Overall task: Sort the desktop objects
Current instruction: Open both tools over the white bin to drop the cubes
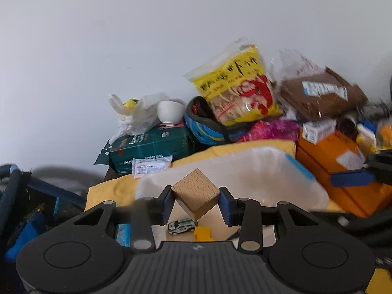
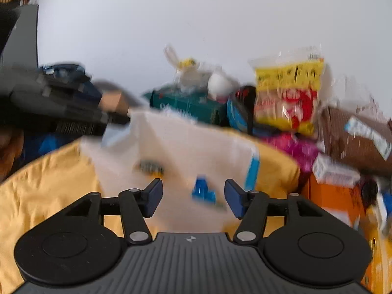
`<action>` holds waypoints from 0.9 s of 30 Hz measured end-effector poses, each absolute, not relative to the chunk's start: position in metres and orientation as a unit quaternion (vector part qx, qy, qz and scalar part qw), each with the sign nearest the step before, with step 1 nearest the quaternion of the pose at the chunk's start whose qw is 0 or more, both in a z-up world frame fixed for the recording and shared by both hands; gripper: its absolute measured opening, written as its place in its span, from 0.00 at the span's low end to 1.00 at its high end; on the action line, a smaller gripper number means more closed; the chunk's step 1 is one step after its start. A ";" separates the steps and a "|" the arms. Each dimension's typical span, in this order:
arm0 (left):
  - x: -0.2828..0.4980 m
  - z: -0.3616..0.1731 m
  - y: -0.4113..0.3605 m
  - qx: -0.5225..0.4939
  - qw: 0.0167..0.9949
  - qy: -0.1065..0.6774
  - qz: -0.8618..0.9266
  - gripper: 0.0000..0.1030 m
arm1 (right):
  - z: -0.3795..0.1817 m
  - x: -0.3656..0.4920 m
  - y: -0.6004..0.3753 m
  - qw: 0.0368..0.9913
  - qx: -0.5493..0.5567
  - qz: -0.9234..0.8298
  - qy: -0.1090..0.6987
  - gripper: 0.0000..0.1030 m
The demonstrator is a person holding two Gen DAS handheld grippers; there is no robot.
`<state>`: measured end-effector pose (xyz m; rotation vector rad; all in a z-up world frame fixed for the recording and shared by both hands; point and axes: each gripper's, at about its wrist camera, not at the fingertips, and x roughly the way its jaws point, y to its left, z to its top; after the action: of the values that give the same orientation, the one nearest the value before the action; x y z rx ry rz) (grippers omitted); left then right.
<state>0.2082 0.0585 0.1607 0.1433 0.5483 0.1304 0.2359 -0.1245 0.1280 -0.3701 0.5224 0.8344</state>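
Note:
My left gripper is shut on a tilted wooden cube, held above the near edge of a clear plastic bin. Inside the bin, under the cube, lie a small green-and-white toy car and a yellow piece. In the right wrist view the same cube shows at the left in the left gripper, over the bin. My right gripper is open over the bin's near side, with a blue toy piece in the bin below it; that view is blurred.
The bin sits on a yellow cloth. Behind it are a green packet, a white bowl, a yellow noodle bag, a brown package, orange boxes and a pink fluffy thing. A white wall stands behind.

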 end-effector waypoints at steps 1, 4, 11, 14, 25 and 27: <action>0.208 0.158 0.060 0.072 0.958 0.272 0.063 0.42 | 0.118 0.231 -0.129 0.857 -0.180 0.403 0.265 0.58; 0.210 0.152 0.065 0.061 0.956 0.280 0.065 0.42 | 0.078 0.222 -0.135 0.838 -0.182 0.401 0.321 0.58; 0.209 0.144 0.066 0.064 0.953 0.288 0.068 0.42 | 0.022 0.248 -0.106 0.823 -0.139 0.378 0.400 0.57; 0.207 0.142 0.067 0.060 0.952 0.292 0.068 0.42 | 0.001 0.256 -0.089 0.795 -0.141 0.398 0.435 0.42; 0.214 0.150 0.076 0.066 0.953 0.286 0.075 0.41 | 0.118 0.225 -0.116 0.845 -0.137 0.428 0.290 0.37; 0.222 0.150 0.078 0.066 0.954 0.283 0.077 0.42 | 0.142 0.230 -0.115 0.861 -0.139 0.420 0.251 0.37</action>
<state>0.2220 0.0775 0.1503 0.1336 0.5746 0.1566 0.2297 -0.1149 0.1416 -0.2918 0.5265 0.8812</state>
